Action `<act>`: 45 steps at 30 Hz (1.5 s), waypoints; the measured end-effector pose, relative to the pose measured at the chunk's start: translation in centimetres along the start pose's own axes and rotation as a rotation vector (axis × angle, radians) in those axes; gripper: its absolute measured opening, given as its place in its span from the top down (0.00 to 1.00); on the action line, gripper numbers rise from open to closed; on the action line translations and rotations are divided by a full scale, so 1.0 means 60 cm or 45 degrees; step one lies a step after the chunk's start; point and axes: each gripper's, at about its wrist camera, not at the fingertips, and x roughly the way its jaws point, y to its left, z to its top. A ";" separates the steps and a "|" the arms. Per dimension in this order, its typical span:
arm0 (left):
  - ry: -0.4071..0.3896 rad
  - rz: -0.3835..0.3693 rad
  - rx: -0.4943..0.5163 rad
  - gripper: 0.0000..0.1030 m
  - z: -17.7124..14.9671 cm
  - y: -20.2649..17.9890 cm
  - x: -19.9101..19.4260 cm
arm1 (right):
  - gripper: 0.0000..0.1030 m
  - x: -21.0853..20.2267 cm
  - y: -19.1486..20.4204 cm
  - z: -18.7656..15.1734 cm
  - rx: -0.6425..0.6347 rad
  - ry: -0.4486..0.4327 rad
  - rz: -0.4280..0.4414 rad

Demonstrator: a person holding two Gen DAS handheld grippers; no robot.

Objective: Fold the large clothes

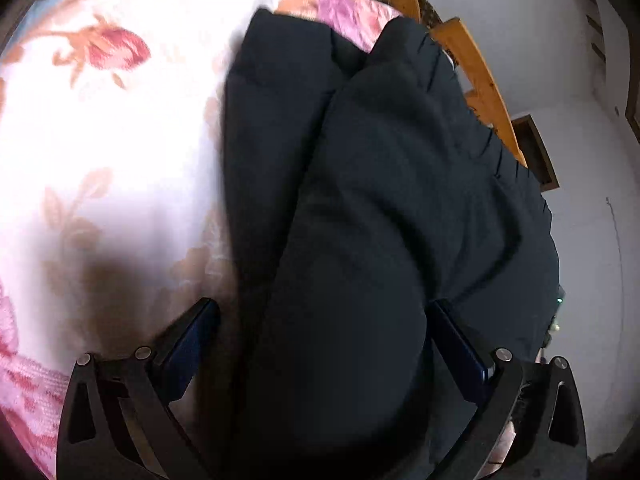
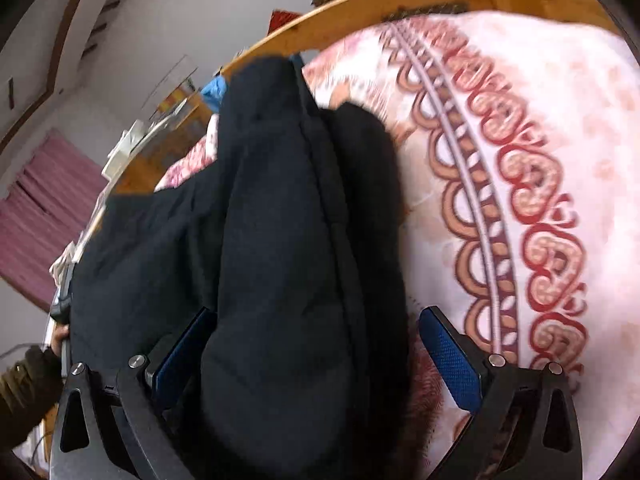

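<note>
Grippers first. Left gripper (image 1: 324,328): jaws wide, dark garment (image 1: 360,200) bulging between the blue pads (image 1: 192,344), cloth filling the gap but not visibly pinched. Right gripper (image 2: 316,340): jaws likewise wide, a thick fold of the same garment (image 2: 288,220) lying between them, touching the left-side pad, apart from the other pad (image 2: 452,364). No firm hold seen on either side.

Outward: garment heaped in bulky lengthwise folds on a floral bedspread (image 1: 100,120), running away from both cameras toward the wooden bed frame (image 2: 360,4). Quilted, puffy, probably a padded coat; ribbed edge showing along its far side in the left view. Blue cloth (image 2: 214,90) just beyond its far end. Patterned border of the bedspread beside the garment in the right view.

Step in hand, judging by the bunched shape: gathering the near end for a fold, not yet a flat, squared bundle. Task looks roughly midway.

Next move calls for: closing both jaws on the near edge, taking all layers together, then lifting evenly and carrying toward the far end. Thick padding likely to spring back, so pressing down after laying.
</note>
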 end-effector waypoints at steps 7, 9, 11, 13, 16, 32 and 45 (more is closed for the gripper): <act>0.025 0.016 -0.001 0.02 -0.014 -0.021 0.004 | 0.00 0.005 0.004 -0.015 0.180 0.034 0.021; -0.002 0.042 0.006 0.11 -0.018 -0.031 -0.002 | 0.05 0.005 0.011 -0.016 0.210 0.027 0.005; -0.041 0.035 -0.006 0.29 -0.025 -0.037 -0.015 | 0.21 -0.001 0.014 -0.020 0.231 0.024 0.004; -0.071 0.043 -0.021 0.39 -0.033 -0.045 -0.025 | 0.40 -0.010 0.019 -0.028 0.262 0.005 0.011; -0.112 0.087 -0.014 0.50 -0.044 -0.061 -0.038 | 0.48 -0.025 0.027 -0.044 0.257 -0.029 -0.020; -0.296 0.402 0.165 0.76 -0.137 -0.161 -0.074 | 0.67 -0.033 0.077 -0.059 0.199 -0.129 -0.151; -0.342 0.534 0.313 0.76 -0.171 -0.201 -0.047 | 0.67 -0.010 0.089 -0.063 0.172 -0.157 -0.177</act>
